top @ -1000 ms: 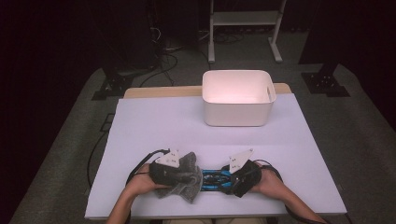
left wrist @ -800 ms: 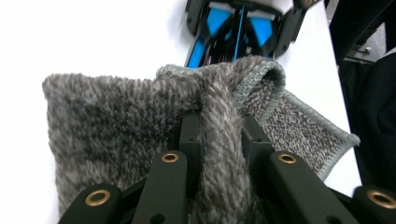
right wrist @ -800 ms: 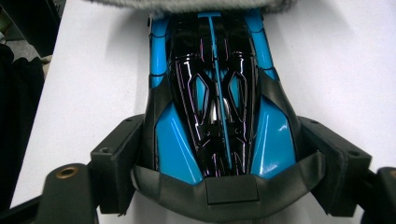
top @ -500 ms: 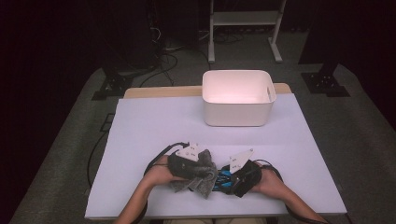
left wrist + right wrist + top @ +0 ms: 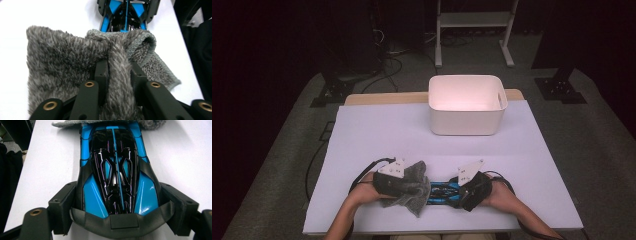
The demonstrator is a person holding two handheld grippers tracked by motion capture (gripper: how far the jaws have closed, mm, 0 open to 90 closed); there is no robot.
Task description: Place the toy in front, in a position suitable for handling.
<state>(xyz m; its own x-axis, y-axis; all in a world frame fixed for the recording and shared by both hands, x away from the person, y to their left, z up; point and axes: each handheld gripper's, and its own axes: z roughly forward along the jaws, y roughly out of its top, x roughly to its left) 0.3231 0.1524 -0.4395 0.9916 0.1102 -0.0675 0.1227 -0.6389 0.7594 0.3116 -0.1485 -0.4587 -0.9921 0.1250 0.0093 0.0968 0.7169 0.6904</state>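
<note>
— What was the left gripper (image 5: 409,182) doing with the grey cloth (image 5: 414,187)?

— It was clamped on a bunched fold of it. In the left gripper view the fuzzy fold (image 5: 120,72) stood pinched between the two black jaws, though the jaws had just been easing apart a little with the cloth between them.

— And where did the cloth lie?

— Near the front edge of the white table (image 5: 377,130), a little left of the middle, draped over one end of the blue and black toy car (image 5: 441,191).

— Who had the car?

— The right gripper (image 5: 457,192) was grasping it. In the right gripper view its jaws pressed on both flanks of the car (image 5: 113,177), which pointed toward the cloth (image 5: 150,123).

— Anything else on the table?

— A white bin (image 5: 467,104) stood near the far edge, right of the middle, well apart from both hands.
</note>
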